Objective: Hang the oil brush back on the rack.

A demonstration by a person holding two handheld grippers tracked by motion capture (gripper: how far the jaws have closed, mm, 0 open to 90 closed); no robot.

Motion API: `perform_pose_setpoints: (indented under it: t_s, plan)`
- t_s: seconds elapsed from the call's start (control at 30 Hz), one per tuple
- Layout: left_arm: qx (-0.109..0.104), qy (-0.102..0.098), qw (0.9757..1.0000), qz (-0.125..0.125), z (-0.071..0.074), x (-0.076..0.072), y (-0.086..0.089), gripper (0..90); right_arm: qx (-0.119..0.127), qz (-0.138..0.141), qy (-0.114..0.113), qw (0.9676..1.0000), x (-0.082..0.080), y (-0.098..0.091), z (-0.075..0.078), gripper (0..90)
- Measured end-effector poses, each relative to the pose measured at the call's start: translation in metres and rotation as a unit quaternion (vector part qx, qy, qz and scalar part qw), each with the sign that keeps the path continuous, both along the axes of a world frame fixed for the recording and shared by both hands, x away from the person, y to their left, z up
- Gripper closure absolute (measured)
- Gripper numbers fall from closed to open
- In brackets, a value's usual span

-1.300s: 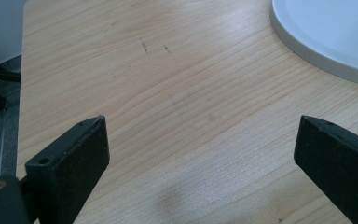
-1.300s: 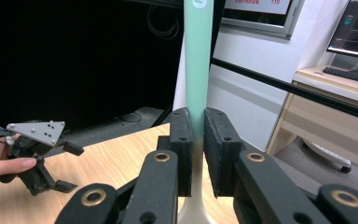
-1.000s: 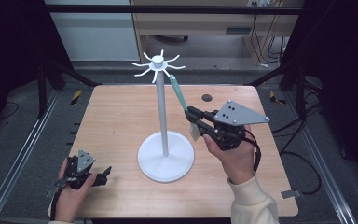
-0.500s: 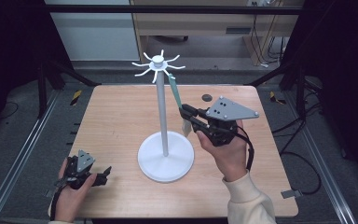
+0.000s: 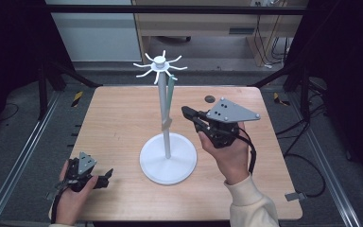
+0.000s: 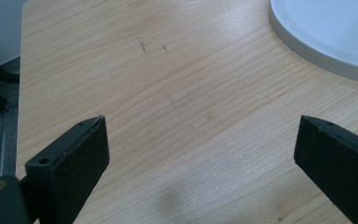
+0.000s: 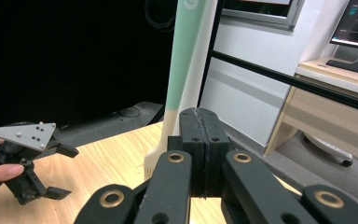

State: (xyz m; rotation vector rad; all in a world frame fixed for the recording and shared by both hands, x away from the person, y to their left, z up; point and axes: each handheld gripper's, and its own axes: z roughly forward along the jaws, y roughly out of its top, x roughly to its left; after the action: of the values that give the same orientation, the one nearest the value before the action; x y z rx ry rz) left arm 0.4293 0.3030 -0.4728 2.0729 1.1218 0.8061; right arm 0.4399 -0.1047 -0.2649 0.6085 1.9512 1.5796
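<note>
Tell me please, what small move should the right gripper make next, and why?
Probably draw the right gripper back from the stand: the green utensil hangs from a hook, and the jaws are shut on nothing, apart from it.

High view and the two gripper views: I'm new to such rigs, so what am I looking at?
There is no robot arm: a person holds a two-jaw tool in each hand. The high view looks down on the wooden table; each gripper view comes from a camera riding on that gripper. On the table are a white hook stand, with a green-handled utensil hanging from it, and a small dark disc. The left gripper is open, the right gripper shut beside the utensil; neither holds anything.
</note>
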Motion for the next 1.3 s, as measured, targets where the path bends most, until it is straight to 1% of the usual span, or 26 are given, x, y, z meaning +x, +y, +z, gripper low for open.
perform_pose_setpoints:
  t_s: [0.13,0.4,0.47,0.6,0.63,0.67,0.7,0.73,0.77,0.87,0.9,0.97,1.07,1.1,1.13,1.2,1.3]
  plan:
    - [0.000,0.000,1.0000,0.000,0.000,0.000,0.000,2.7,-0.003,-0.004,-0.001,1.0000,-0.001,-0.002,0.000,90.0]
    - [-0.001,-0.001,1.0000,0.000,0.000,0.000,0.000,2.7,-0.009,-0.025,0.005,0.9996,0.000,-0.014,-0.005,90.0]
    - [-0.001,-0.001,1.0000,0.000,0.000,0.000,0.000,2.7,-0.009,-0.034,0.005,0.9994,0.000,-0.019,-0.005,88.5]
    - [-0.001,-0.001,1.0000,-0.001,0.000,0.000,0.000,2.7,-0.009,-0.039,0.005,0.9992,0.000,-0.022,-0.005,85.9]
    - [-0.001,-0.001,1.0000,-0.001,0.000,0.000,0.000,2.7,-0.009,-0.043,0.006,0.9990,0.000,-0.023,-0.005,81.9]
    - [-0.001,-0.001,1.0000,0.000,0.000,0.000,0.000,2.7,-0.009,-0.043,0.006,0.9990,0.000,-0.023,-0.005,81.9]
    - [-0.001,-0.001,1.0000,0.000,0.000,0.000,0.000,2.7,-0.010,-0.046,0.006,0.9989,0.001,-0.024,-0.006,79.0]
    - [-0.001,-0.001,1.0000,0.000,0.000,0.000,0.001,2.7,-0.011,-0.055,0.009,0.9984,0.002,-0.025,-0.007,72.2]
    - [-0.001,-0.001,1.0000,0.000,0.000,0.000,0.001,2.7,-0.011,-0.055,0.009,0.9984,0.002,-0.025,-0.007,72.2]
    - [-0.001,-0.001,1.0000,0.000,0.000,0.000,0.001,2.7,-0.019,-0.065,0.017,0.9976,0.006,-0.025,-0.010,56.8]
    - [-0.001,-0.001,1.0000,0.000,0.000,0.000,0.001,2.7,-0.021,-0.071,0.020,0.9971,0.008,-0.024,-0.011,53.0]
    - [-0.002,-0.002,1.0000,0.000,0.000,0.000,0.001,2.7,-0.024,-0.088,0.024,0.9956,0.012,-0.024,-0.016,41.2]
    - [-0.004,-0.004,1.0000,0.001,0.001,-0.001,0.002,2.7,-0.033,-0.111,0.028,0.9929,0.018,-0.025,-0.022,31.3]
    - [-0.004,-0.005,1.0000,0.001,0.001,-0.001,0.002,2.7,-0.035,-0.116,0.031,0.9922,0.021,-0.026,-0.026,26.5]
    - [-0.004,-0.005,1.0000,0.001,0.001,-0.001,0.002,2.7,-0.038,-0.119,0.034,0.9916,0.023,-0.027,-0.028,24.7]
    - [-0.006,-0.006,1.0000,0.003,0.001,-0.001,0.002,2.7,-0.050,-0.141,0.040,0.9880,0.028,-0.031,-0.033,19.8]
    - [-0.008,-0.009,0.9999,0.004,0.002,-0.001,0.002,2.7,-0.057,-0.152,0.048,0.9856,0.034,-0.039,-0.041,14.6]
